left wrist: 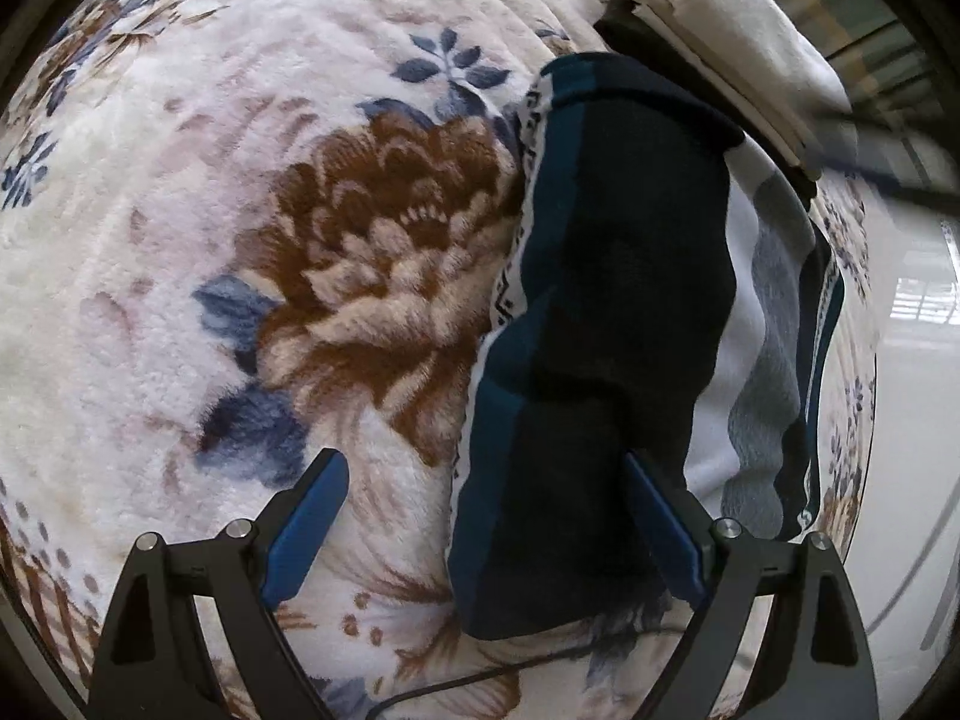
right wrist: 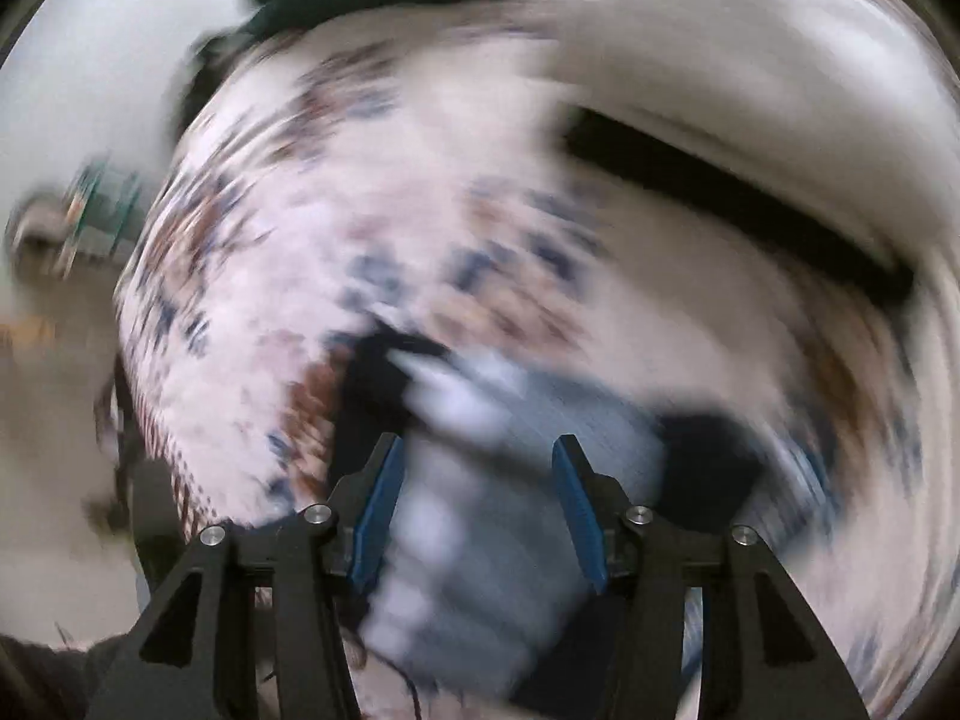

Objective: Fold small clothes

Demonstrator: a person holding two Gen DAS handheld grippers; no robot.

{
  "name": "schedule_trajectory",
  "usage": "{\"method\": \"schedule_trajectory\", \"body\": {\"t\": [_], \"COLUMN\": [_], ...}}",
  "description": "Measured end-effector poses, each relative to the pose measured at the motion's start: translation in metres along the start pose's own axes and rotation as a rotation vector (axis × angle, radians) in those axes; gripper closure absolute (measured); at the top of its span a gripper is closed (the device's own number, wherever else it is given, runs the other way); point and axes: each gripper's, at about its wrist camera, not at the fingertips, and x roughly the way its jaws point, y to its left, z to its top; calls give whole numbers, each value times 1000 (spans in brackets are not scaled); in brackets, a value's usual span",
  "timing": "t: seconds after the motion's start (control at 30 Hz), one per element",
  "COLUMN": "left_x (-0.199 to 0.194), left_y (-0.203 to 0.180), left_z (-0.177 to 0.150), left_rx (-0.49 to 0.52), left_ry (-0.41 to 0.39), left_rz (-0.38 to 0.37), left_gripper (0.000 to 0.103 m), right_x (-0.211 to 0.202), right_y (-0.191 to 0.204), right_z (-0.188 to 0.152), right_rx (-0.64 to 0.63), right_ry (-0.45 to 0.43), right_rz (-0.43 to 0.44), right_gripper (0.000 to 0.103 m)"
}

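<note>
Through the left wrist camera, I see my left tongs (left wrist: pixel 483 495) spread wide over the floral blanket (left wrist: pixel 180 240), the dark striped garment (left wrist: pixel 606 312) lying near its right edge. On the right wrist view, heavily blurred, my right tongs (right wrist: pixel 477 483) gape wide above a grey-and-white cloth (right wrist: pixel 480 546).

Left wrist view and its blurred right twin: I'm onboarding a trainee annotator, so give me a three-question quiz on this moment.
1. True or false: the left gripper is shut on the dark garment.
2. What does the garment lie on? A) bare wooden table B) floral blanket C) metal tray
3. Why is the right gripper view harder to read?

Key:
1. False; its jaws are spread, with the garment's near end between the fingers.
2. B
3. Heavy motion blur; only the open jaws over blurred grey-and-white cloth are clear.
</note>
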Motion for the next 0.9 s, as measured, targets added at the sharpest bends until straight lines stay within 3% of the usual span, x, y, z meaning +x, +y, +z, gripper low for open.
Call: {"method": "schedule_trajectory", "body": {"t": [0.07,0.1,0.17,0.2,0.23,0.3,0.43,0.53,0.6,0.63,0.7,0.73,0.77,0.83,0.9], "left_x": [1,2,6,8,9,11,13,13,13,13,11,10,11,11,14], "left_y": [1,1,4,5,7,11,19,23,22,22,21,21,19,16,10], "left_z": [-4,-5,-7,-7,-7,-10,-11,-14,-15,-15,-16,-16,-15,-16,-14], "left_rx": [-6,-11,-25,-33,-40,-62,-89,-88,-80,-80,-70,-66,-64,-56,-52], "left_ry": [-5,-5,-6,-6,-6,-14,-14,-8,-4,4,8,10,13,15,19], "left_rz": [-13,-22,-34,-46,-56,-77,-119,-130,-131,-135,-134,-134,-134,-131,-128], "left_gripper": [12,12,12,12,12,12,12,12,12,12,12,12,12,12,12], "right_x": [29,54,86,103,113,121,130,137,135,128,113,107,105,112,146], "right_y": [38,61,97,108,112,98,38,-8,-18,-17,0,17,23,54,83], "right_z": [29,41,52,53,56,71,102,95,92,93,104,110,123,120,115], "right_rx": [-149,-252,-403,-495,-525,-398,81,423,500,469,314,189,112,-93,-279], "right_ry": [60,135,198,251,285,303,349,393,391,366,303,282,282,341,504], "right_rz": [1,-41,-143,-186,-191,-193,-44,115,157,139,81,42,17,-50,-110], "right_gripper": [49,49,50,56,83,87,88,87,86,84,67,46,35,34,34]}}
